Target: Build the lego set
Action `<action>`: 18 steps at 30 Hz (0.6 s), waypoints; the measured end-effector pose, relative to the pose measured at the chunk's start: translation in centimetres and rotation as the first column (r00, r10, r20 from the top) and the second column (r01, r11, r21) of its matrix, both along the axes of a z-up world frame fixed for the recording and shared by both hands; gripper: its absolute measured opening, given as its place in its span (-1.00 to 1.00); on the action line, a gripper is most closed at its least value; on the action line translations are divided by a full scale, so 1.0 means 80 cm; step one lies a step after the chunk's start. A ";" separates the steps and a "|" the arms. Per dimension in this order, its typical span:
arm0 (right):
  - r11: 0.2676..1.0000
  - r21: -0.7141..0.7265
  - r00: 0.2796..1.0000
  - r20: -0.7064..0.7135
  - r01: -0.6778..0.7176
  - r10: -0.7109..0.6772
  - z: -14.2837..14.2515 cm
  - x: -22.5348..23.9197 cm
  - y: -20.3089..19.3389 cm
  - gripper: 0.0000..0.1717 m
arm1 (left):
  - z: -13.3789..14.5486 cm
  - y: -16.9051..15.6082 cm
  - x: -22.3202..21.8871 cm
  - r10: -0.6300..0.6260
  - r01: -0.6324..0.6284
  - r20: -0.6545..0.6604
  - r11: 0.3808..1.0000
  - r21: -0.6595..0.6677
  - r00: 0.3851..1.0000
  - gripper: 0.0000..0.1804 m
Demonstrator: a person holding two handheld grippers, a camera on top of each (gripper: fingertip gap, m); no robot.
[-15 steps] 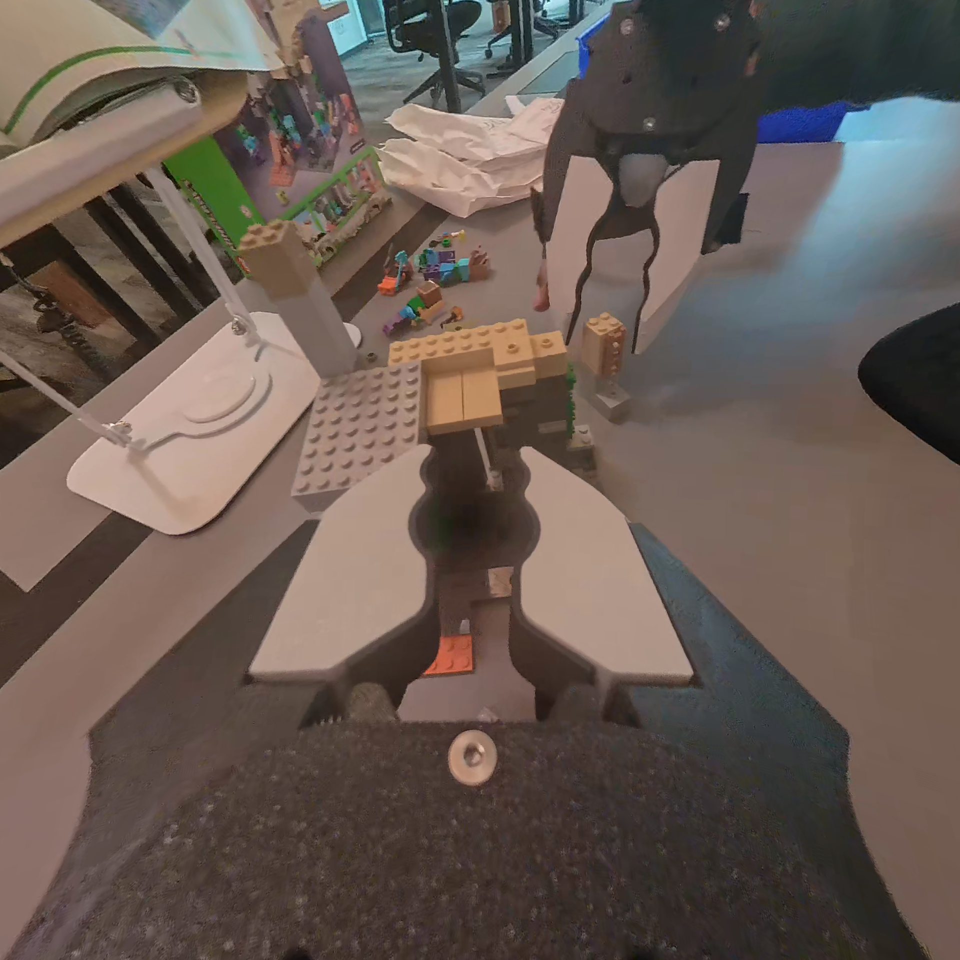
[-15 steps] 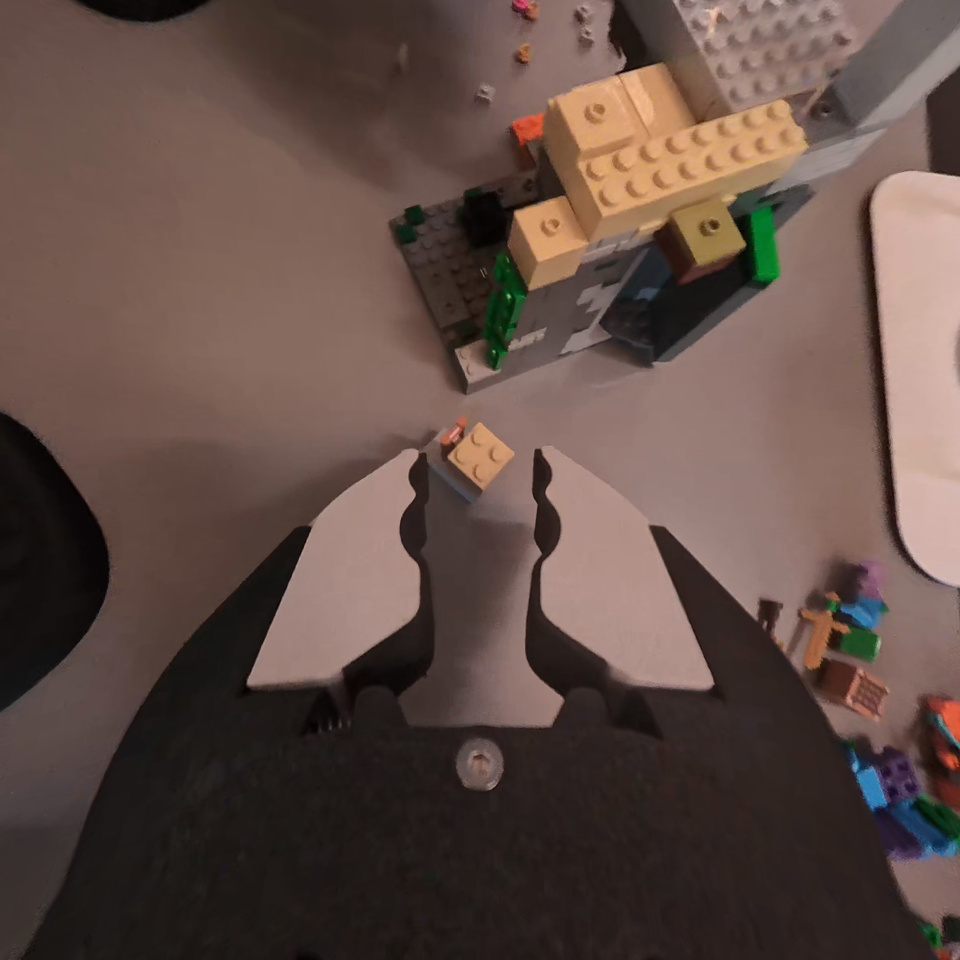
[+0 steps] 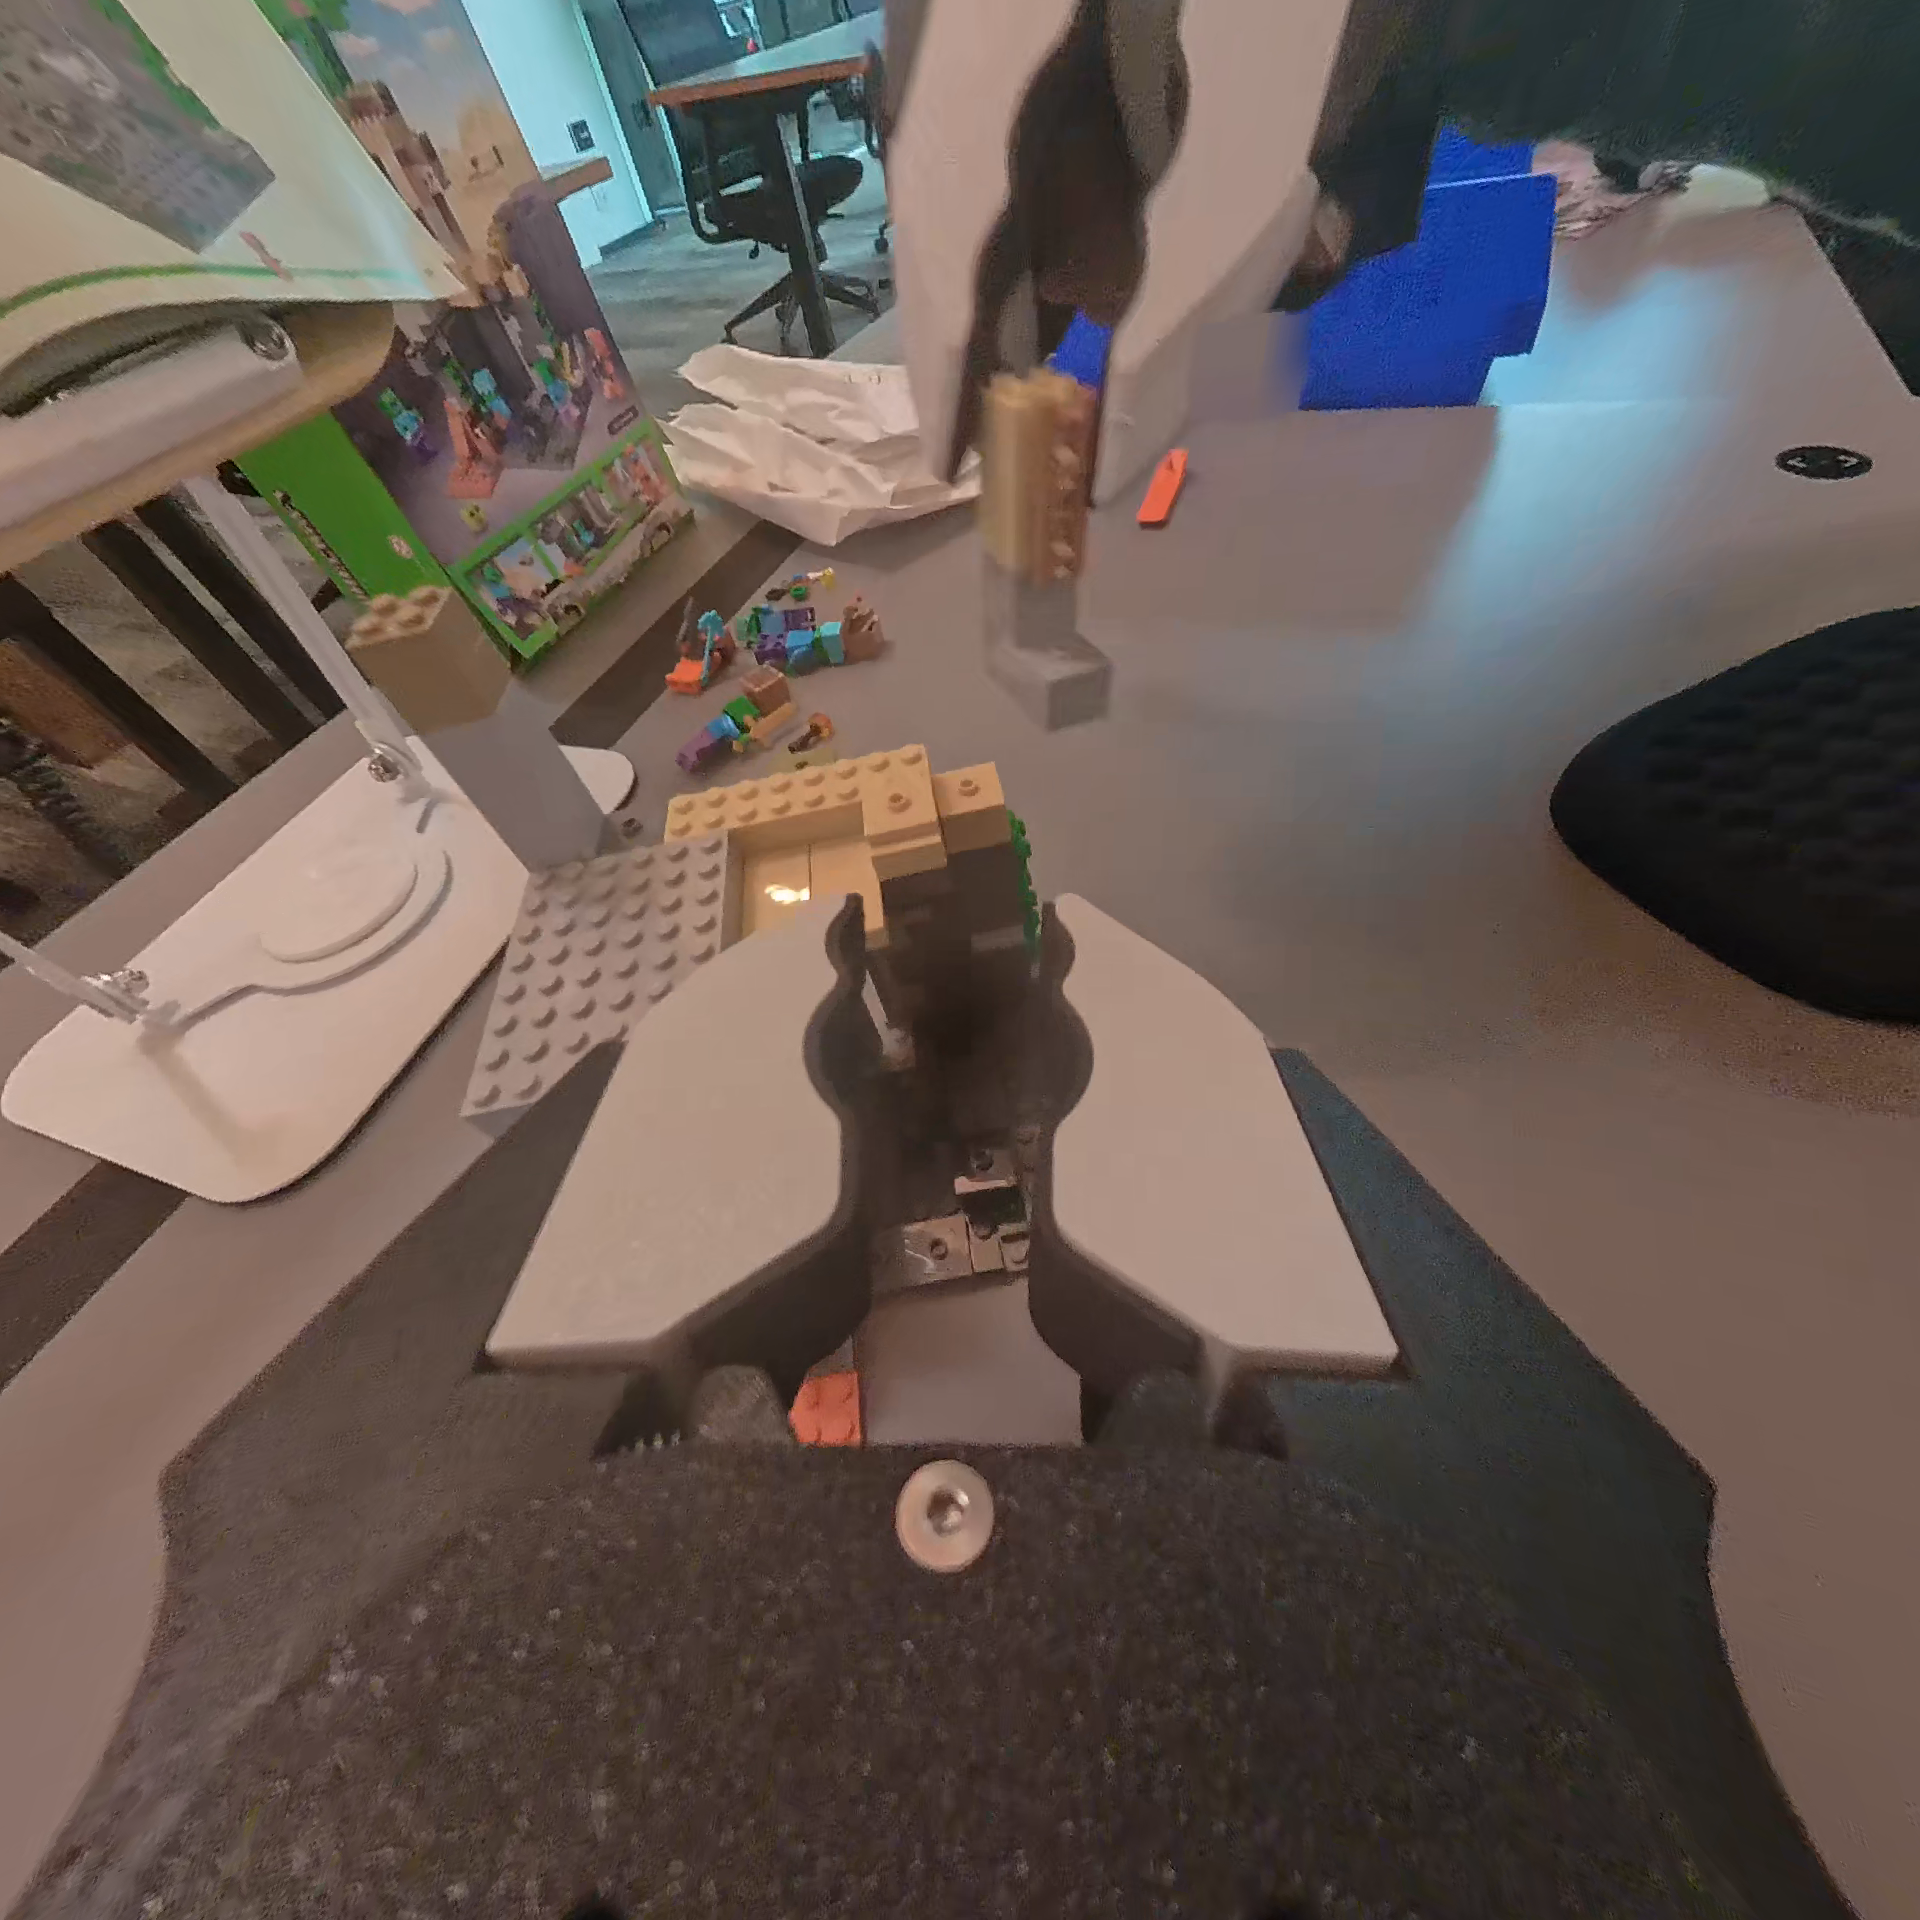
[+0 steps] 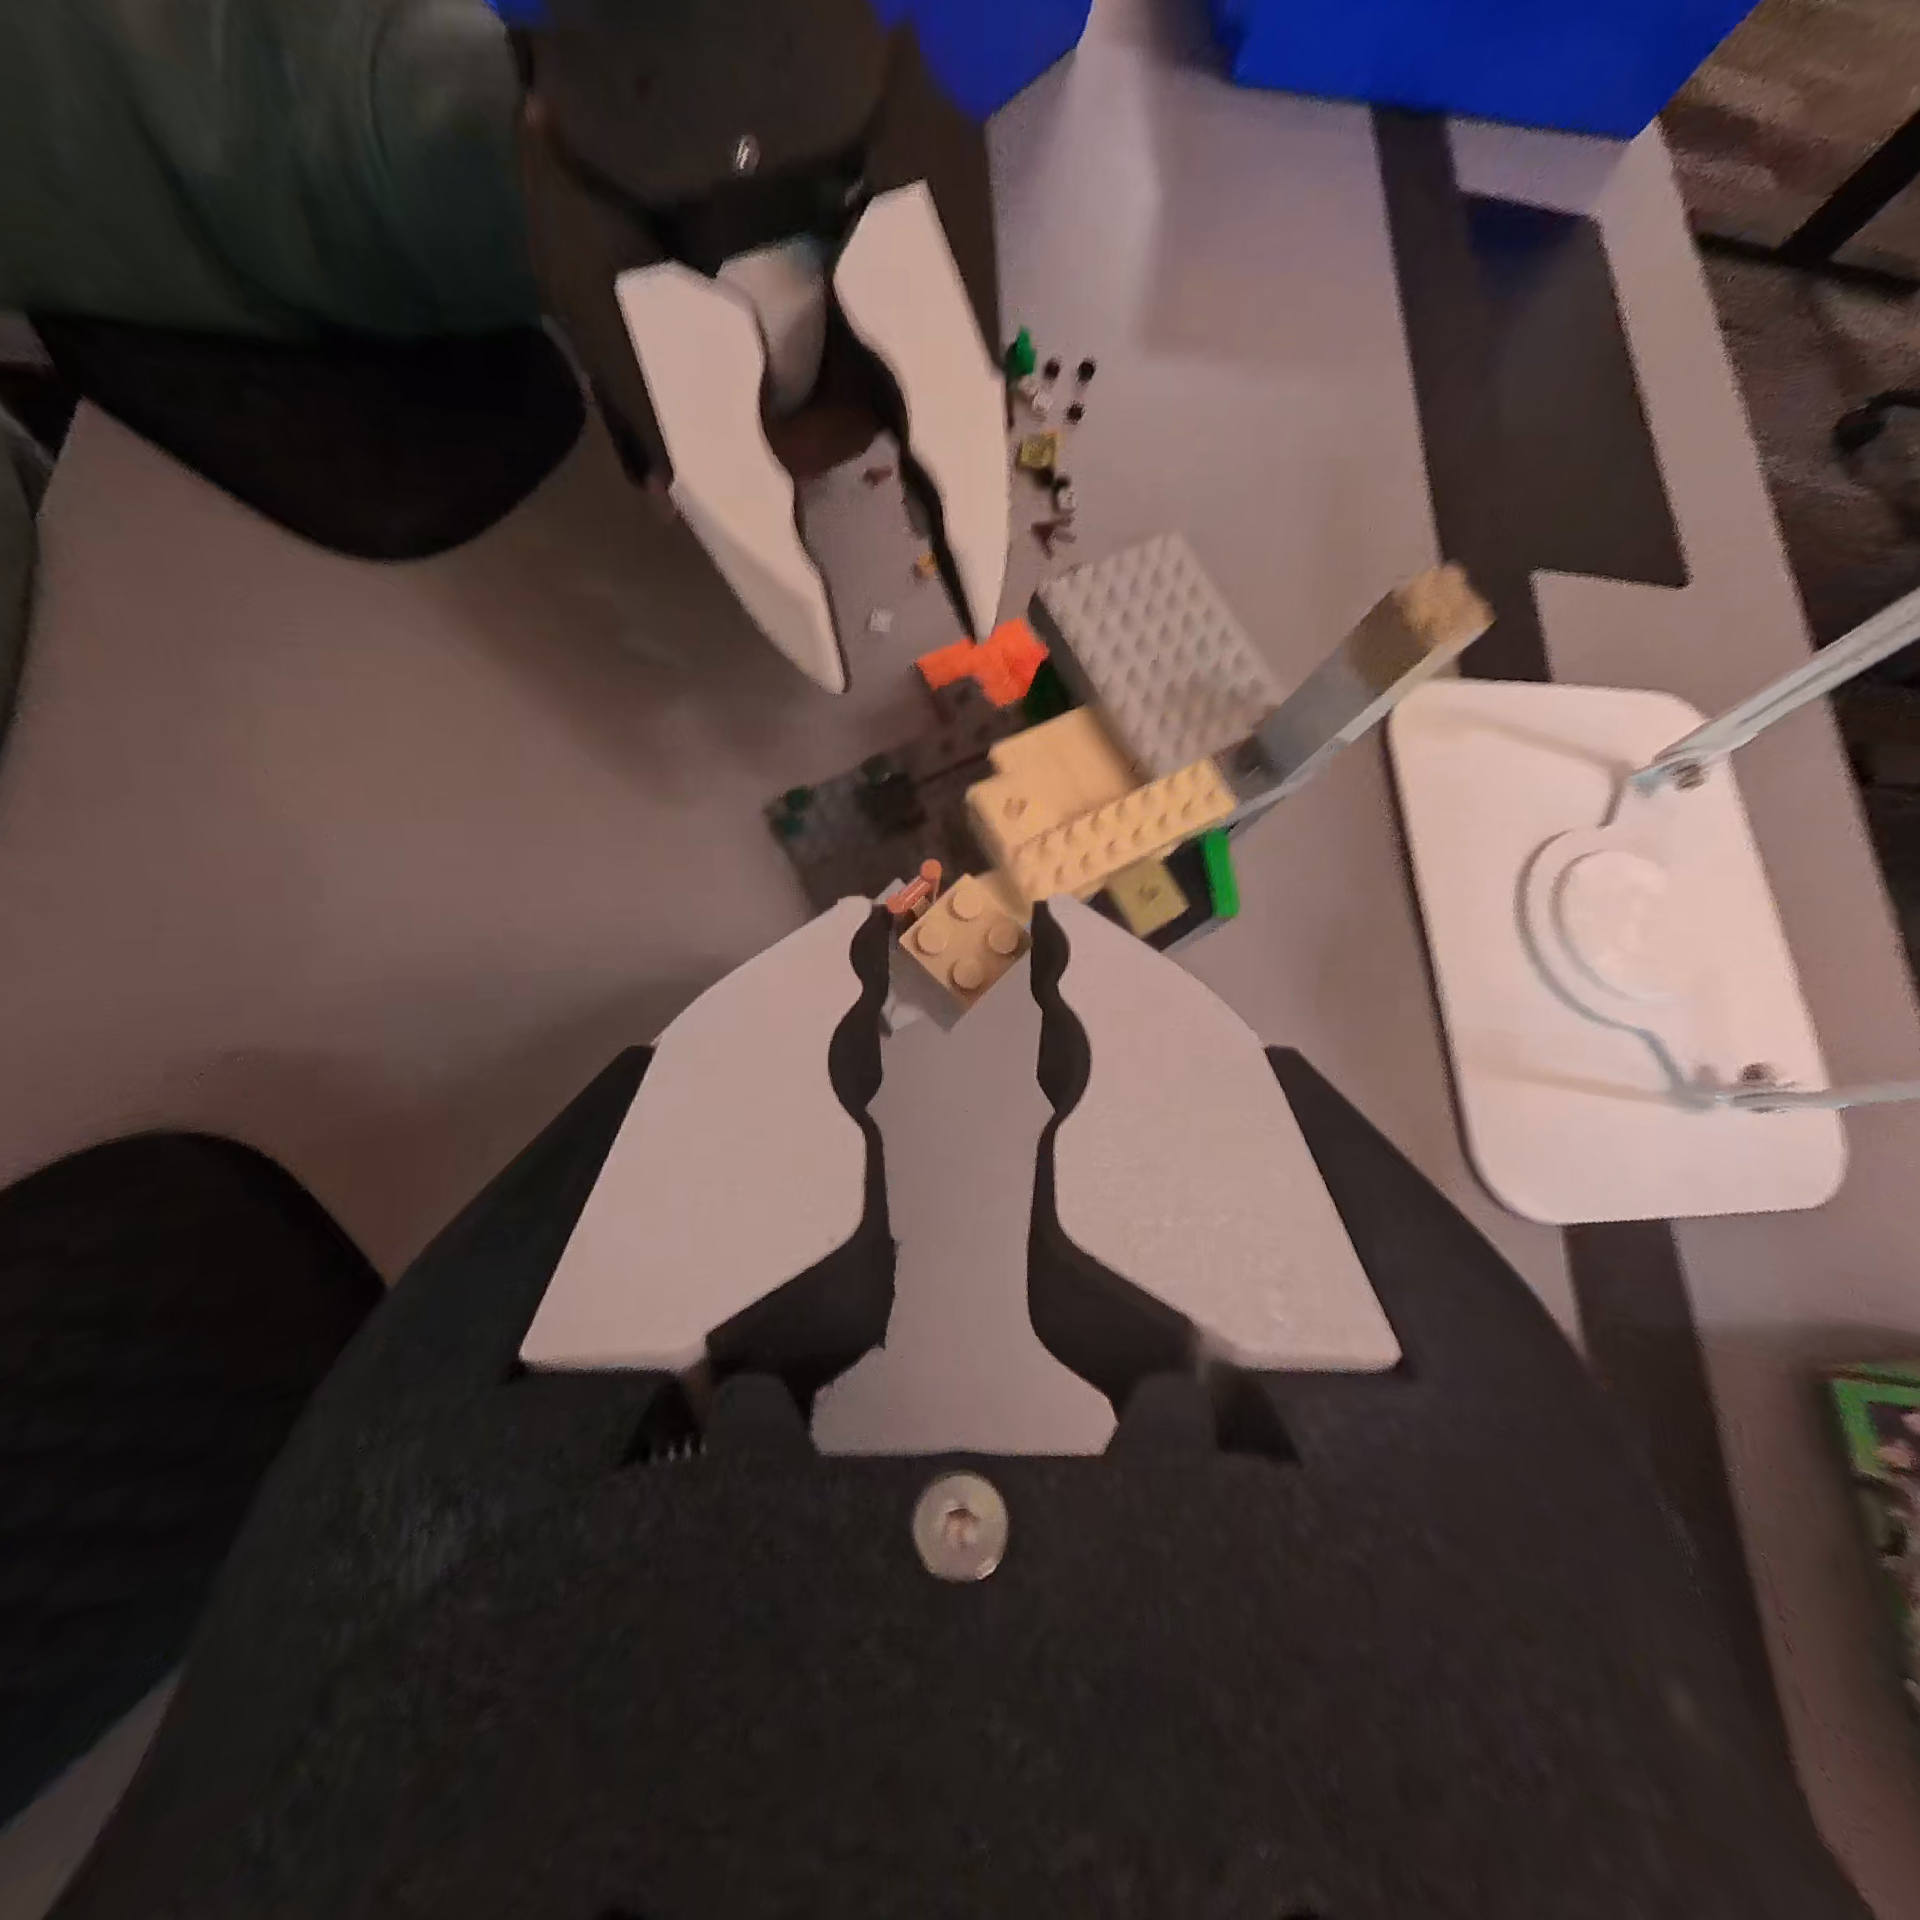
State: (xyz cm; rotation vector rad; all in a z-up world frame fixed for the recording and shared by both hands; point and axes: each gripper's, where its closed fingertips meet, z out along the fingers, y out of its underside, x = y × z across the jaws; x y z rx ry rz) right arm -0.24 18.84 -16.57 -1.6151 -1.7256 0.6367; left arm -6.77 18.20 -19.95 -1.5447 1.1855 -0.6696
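My right gripper (image 4: 954, 906) is shut on a small grey pillar with a tan 2x2 top (image 4: 961, 940) and holds it above the table. A small orange-brown piece (image 4: 914, 894) sticks out beside it. The left wrist view shows this gripper (image 3: 1029, 478) with the pillar (image 3: 1039, 488) hanging from its fingers, blurred. My left gripper (image 3: 951, 909) is open over the low dark rear of a brick building (image 3: 831, 800) with a tan roof. The right wrist view shows its fingertips (image 4: 831, 665) apart and short of the tall part of the building (image 4: 1070, 800).
A grey studded plate (image 3: 613, 956) and a taller tan-topped grey column (image 3: 416, 644) adjoin the building. A white stand base (image 3: 260, 1039) lies to the left. Behind are loose small pieces (image 3: 779, 655), a toy box (image 3: 499, 436) and white paper (image 3: 810, 436). A black pad (image 3: 1766, 810) is at the right. One gripper's finger ends stand about 8 centimeters off the other's. Between my left fingertips and the brick building (image 3: 831, 800) there is roughly 5 centimeters. Look for it in the right wrist view (image 4: 1084, 817) too.
My right gripper closed on the small pillar, which stood on the table, and lifted it up and back. My left gripper's jaws widened slightly and stayed over the building.
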 end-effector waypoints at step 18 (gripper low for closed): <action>0.995 0.094 0.996 0.080 -0.042 0.035 0.059 -0.127 0.047 -0.70 | 0.073 0.070 -0.027 0.185 -0.190 0.077 0.980 0.065 0.980 -0.69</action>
